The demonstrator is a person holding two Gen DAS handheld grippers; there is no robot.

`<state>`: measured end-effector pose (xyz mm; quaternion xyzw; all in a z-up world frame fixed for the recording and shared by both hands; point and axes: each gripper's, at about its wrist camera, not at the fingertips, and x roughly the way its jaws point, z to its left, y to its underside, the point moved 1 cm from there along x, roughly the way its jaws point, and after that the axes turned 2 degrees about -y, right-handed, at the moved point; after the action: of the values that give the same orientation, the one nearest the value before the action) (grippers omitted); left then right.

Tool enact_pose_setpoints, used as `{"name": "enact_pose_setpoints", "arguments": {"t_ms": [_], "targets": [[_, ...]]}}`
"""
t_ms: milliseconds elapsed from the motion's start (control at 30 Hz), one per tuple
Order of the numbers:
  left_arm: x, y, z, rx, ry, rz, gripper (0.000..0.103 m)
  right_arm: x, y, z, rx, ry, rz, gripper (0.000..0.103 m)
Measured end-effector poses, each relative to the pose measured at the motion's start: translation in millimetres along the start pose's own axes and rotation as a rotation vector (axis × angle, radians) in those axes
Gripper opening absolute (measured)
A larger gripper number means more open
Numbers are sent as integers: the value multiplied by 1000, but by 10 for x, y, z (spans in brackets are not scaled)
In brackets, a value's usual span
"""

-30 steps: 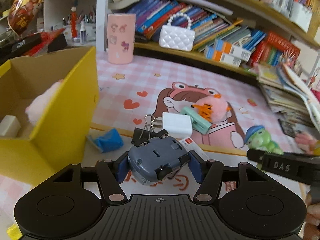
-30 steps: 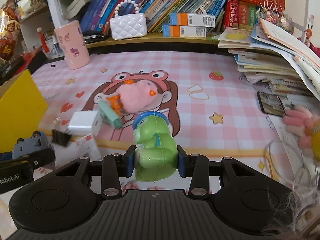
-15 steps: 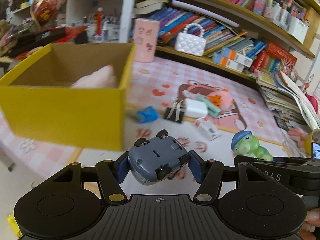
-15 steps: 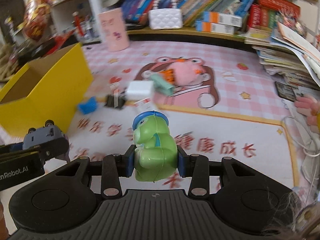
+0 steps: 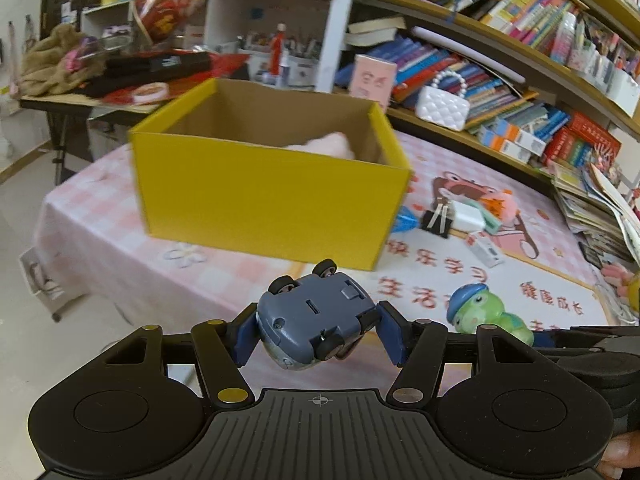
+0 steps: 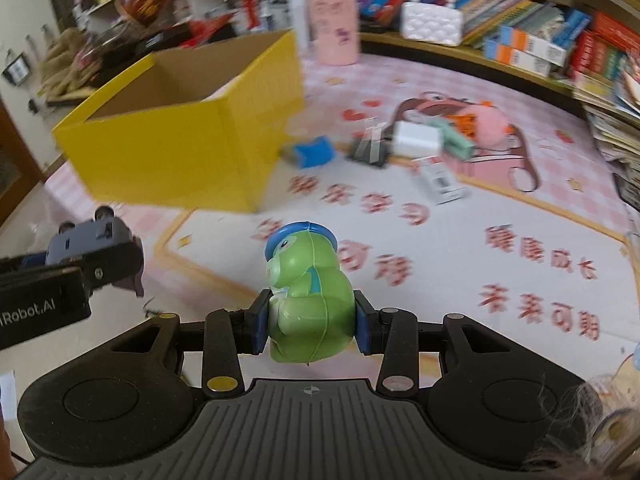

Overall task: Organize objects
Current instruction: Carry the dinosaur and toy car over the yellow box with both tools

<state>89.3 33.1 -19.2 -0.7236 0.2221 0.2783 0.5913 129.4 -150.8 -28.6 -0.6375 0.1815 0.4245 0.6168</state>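
Inside yellow box [image 5: 272,196]: pink plush [image 5: 328,145]

Bookshelf [image 5: 500,64] w/ books, white purse [image 5: 442,106] behind.

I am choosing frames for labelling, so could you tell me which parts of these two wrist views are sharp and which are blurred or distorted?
Left wrist view: the grey toy car in the left gripper is sharp; the yellow box is slightly smeared; the bookshelf curves from fisheye. Right wrist view: the green frog toy in the right gripper is crisp; the box and the red mat lettering are motion-blurred.
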Motion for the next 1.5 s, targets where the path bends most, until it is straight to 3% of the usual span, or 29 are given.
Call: {"name": "enact_pose_setpoints", "arguments": {"t_ms": [433,833,1200,1500], "targets": [[-410,214,746,-47,-77,-21,61,26,182,958,-120,-78,19,37],[-688,339,1277,-40,-81,-47,61,-22,376,1591,-126,-89,7,37],[-787,214,1479,-48,-59,-98,61,-100,286,1765,-103,-46,-42,37],[-758,-219,1508,-82,-25,-194,61,-216,-193,1754,-104,-5,-189,37]]}}
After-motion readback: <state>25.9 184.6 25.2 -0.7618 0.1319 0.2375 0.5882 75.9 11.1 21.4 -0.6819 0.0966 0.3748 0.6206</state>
